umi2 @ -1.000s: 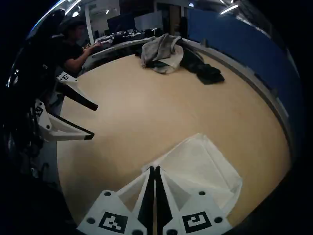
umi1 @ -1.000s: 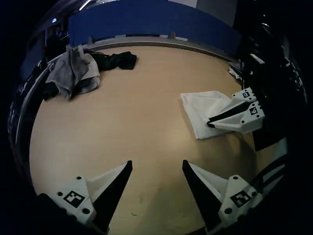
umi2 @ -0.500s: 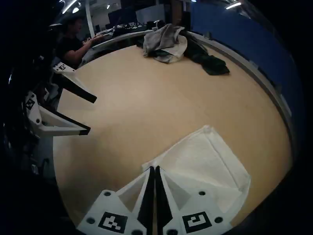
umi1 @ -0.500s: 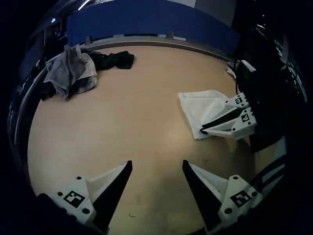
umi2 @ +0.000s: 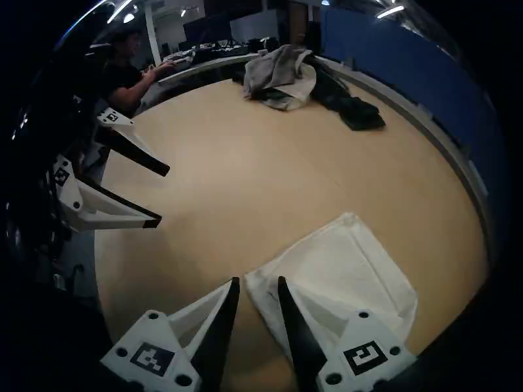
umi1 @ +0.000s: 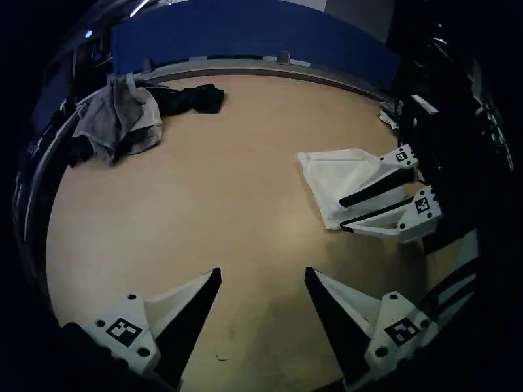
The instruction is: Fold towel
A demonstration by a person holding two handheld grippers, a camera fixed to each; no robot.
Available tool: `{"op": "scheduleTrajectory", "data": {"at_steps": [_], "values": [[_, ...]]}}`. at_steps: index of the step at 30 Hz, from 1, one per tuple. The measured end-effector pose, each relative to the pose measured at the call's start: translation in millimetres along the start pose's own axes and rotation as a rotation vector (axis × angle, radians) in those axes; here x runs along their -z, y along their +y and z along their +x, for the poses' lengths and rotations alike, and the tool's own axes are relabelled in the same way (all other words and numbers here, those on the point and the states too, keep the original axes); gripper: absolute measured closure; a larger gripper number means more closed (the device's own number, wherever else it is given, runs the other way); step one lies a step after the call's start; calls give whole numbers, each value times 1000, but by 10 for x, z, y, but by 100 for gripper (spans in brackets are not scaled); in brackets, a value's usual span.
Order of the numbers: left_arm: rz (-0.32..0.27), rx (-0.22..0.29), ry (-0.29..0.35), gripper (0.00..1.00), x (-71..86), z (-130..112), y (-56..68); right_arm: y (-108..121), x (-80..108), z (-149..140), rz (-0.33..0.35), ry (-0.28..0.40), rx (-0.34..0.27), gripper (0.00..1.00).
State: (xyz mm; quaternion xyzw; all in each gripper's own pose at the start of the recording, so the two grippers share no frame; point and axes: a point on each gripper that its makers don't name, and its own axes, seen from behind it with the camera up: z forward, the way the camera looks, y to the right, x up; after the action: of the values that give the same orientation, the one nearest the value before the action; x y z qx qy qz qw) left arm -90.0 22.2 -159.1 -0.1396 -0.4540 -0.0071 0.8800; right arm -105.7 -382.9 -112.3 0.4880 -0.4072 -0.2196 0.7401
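Note:
A white towel (umi2: 346, 261) lies folded flat on the tan round table (umi2: 261, 170). My right gripper (umi2: 257, 282) is open at the towel's near corner, one finger over the cloth and the other over bare wood. From the left gripper view, the same towel (umi1: 333, 176) sits at the right with the right gripper (umi1: 344, 214) open at its near edge. My left gripper (umi1: 261, 271) is open above bare table, well apart from the towel, holding nothing. It appears as the left gripper (umi2: 161, 198) at the table's left edge.
A heap of grey towels (umi1: 118, 121) and a dark cloth (umi1: 193, 98) lie at the far side of the table, before a blue partition (umi1: 255, 32). A person (umi2: 131, 78) sits at a desk beyond the table.
My right gripper, shut on the towel's corner before, has opened and let the towel go. The towel lies flat. The left gripper has stayed put.

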Motion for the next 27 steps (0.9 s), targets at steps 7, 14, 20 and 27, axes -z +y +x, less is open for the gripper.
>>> {"op": "scheduleTrajectory", "data": {"at_steps": [7,14,20,27], "values": [[-2,-4,-1,5,4,4,23,7,128,37,6,27,-7,45],[-5,-12,0,5,-6,31,58,142,395,75,-34,81,-48,35],[-12,-23,0,5,-32,67,130,362,648,-75,-89,88,-89,33],[-24,-45,2,5,-76,122,233,548,852,-479,-149,54,-136,31]]}}
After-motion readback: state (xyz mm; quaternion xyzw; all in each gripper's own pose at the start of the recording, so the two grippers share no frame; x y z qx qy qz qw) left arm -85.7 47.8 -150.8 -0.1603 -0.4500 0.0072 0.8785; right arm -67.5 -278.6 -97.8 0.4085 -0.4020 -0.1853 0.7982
